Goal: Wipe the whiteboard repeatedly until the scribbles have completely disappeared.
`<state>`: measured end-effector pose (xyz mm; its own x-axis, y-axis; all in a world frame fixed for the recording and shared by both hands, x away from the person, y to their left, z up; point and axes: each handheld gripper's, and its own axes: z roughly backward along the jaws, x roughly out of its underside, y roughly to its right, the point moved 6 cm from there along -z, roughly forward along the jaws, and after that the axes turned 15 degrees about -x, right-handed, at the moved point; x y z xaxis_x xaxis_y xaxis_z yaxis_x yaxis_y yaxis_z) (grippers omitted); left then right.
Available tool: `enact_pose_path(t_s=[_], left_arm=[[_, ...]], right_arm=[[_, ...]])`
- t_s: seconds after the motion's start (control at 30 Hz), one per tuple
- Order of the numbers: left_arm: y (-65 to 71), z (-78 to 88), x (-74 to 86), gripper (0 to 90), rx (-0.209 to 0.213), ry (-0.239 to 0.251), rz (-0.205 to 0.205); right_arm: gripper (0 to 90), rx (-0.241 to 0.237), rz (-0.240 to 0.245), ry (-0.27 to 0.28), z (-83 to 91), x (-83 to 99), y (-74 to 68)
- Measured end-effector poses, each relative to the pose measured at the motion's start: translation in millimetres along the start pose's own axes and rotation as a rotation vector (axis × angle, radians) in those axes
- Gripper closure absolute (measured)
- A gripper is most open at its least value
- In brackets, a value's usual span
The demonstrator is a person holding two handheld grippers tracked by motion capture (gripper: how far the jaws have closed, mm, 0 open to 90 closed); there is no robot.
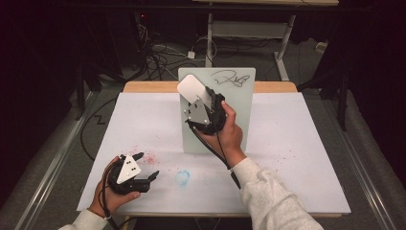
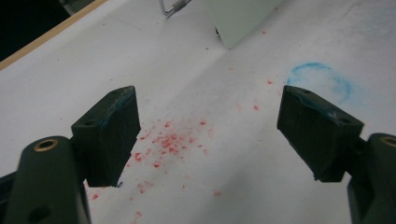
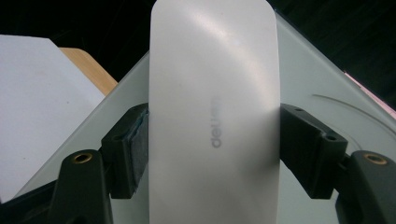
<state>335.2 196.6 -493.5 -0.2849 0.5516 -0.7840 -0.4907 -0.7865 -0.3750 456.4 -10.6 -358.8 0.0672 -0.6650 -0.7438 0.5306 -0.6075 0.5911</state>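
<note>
Eraser (image 1: 191, 89), white and oblong, is clamped between the pads of the right tool (image 1: 205, 103) and held against the upper left part of the small whiteboard (image 1: 239, 115) that stands upright on the bench (image 1: 297, 158). A black scribble (image 1: 231, 78) is seen near the board's top edge. The left tool (image 1: 146, 167) is rested low over the bench, jaws apart and empty, beside red specks (image 2: 170, 140) and a blue smudge (image 1: 182, 177).

The upright whiteboard (image 1: 218, 112) blocks the middle of the table (image 1: 297, 158); the table lies open on either side and in front of it.
</note>
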Motion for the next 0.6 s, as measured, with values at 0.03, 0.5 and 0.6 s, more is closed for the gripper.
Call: enact_pose_path(t_s=[0.03, 0.5, 0.6], left_arm=[[0.0, -0.1, 0.2, 20.3, 0.001, -0.002, 0.000], [0.5, 0.3, 0.6, 20.2, 0.003, -0.001, -0.003], [0.3, -0.5, 1.1, 20.2, 0.006, -0.006, -0.004]], right_arm=[[31.2, 0.000, 0.000, 0.000, 0.0, 0.0, 0.0], [31.2, 0.058, -0.099, 0.021, 9.4, 6.8, 21.2], [31.2, 0.054, -0.095, 0.021, 10.4, 12.3, 18.7]])
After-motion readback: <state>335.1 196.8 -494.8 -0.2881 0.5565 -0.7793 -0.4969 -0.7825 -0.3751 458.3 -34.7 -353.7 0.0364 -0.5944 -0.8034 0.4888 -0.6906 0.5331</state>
